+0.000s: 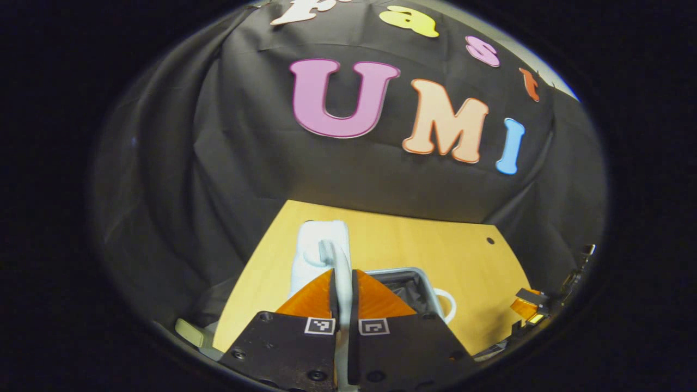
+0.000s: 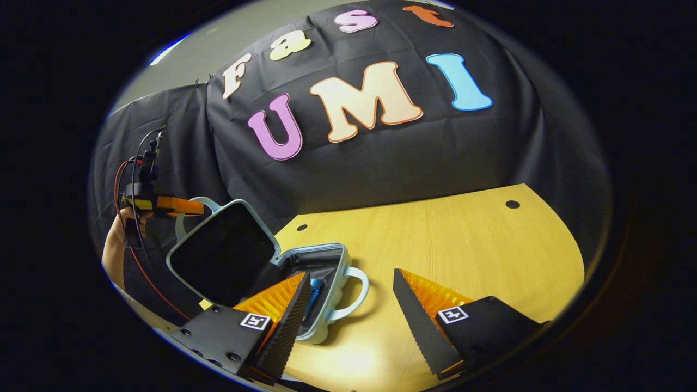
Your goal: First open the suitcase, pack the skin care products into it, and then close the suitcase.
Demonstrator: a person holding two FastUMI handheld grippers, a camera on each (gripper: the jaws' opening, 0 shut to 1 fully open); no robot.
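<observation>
The suitcase (image 2: 305,283) lies open on the desk (image 2: 463,245), and everything turns on its lid (image 2: 223,261). In the left gripper view the left gripper (image 1: 343,296) has its jaws closed almost together on the thin pale edge of that lid (image 1: 321,256), which runs straight ahead between them. The right gripper view shows the same grip from the side: the left gripper (image 2: 188,207) meets the lid at its top rim, by the lid's handle, and the lid stands raised and tilted back from the shell. The right gripper (image 2: 354,305) hangs with jaws spread wide and empty; the shell lies to their left, its handle (image 2: 354,294) pointing toward them. Something blue (image 2: 316,288) sits inside the shell, too hidden to name. Raised like this, the lid suits both a case opened for packing and one about to close; the left gripper holds the hinge's swing either way.
</observation>
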